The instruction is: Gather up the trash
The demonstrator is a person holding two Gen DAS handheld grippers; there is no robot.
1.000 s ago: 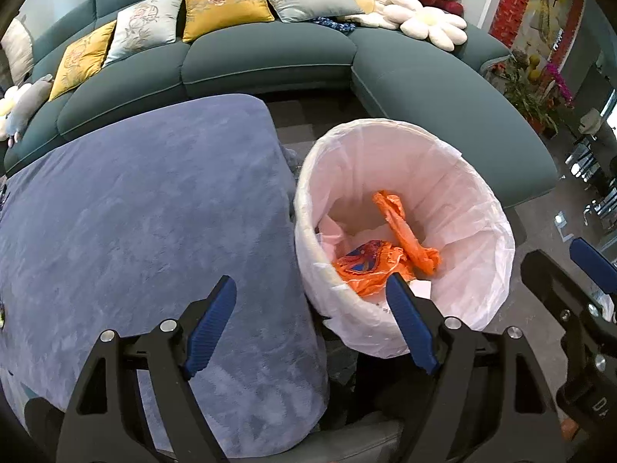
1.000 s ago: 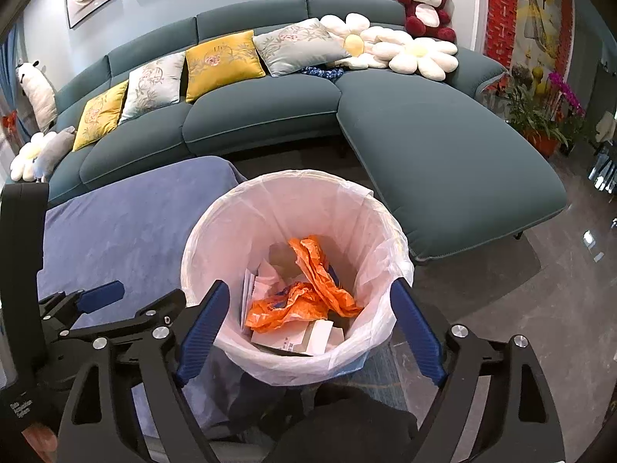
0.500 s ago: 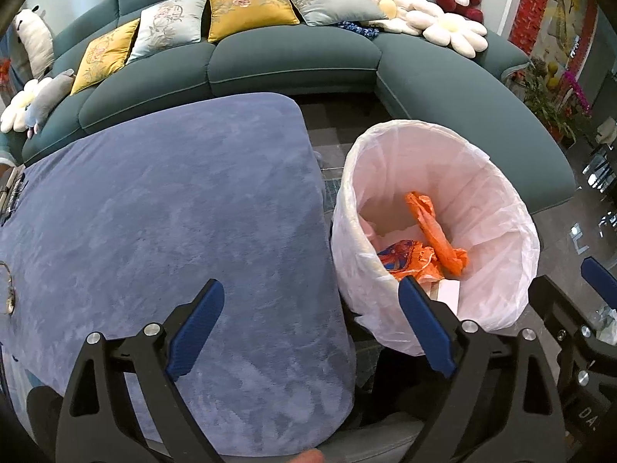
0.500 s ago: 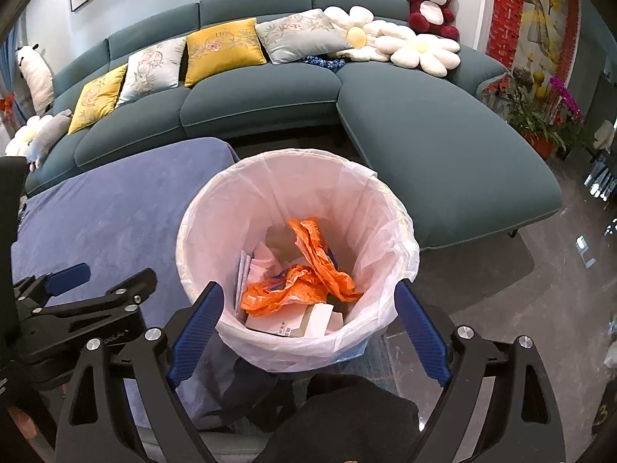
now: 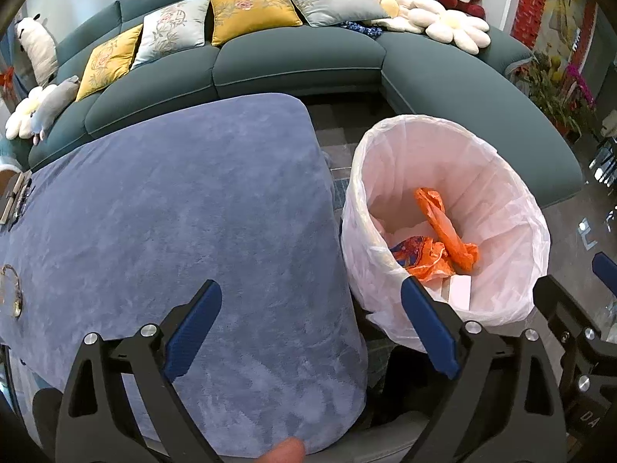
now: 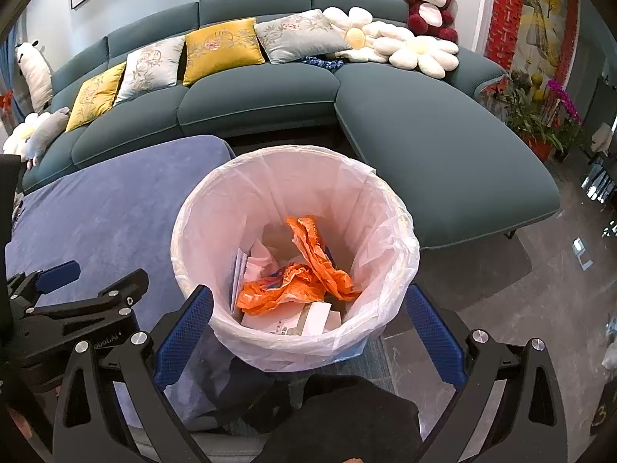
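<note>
A bin lined with a white plastic bag [image 6: 389, 239] stands on the floor beside the table; it also shows in the left wrist view [image 5: 513, 216]. Inside lie orange plastic wrappers [image 6: 308, 270] [image 5: 443, 231] and white paper and card scraps [image 6: 304, 320]. My right gripper [image 6: 308, 324] is open and empty, held above the bin's near rim. My left gripper [image 5: 308, 324] is open and empty above the right edge of the table, left of the bin.
A table with a blue plush cover [image 5: 173, 212] fills the left. Small items [image 5: 11, 293] lie at its far left edge. A teal corner sofa [image 6: 424, 131] with cushions and plush toys curves behind. Potted flowers [image 6: 547, 115] stand at the right.
My left gripper has shifted left, from over the bin's side to above the table edge. The right gripper has risen slightly over the bin. Both stay open and empty.
</note>
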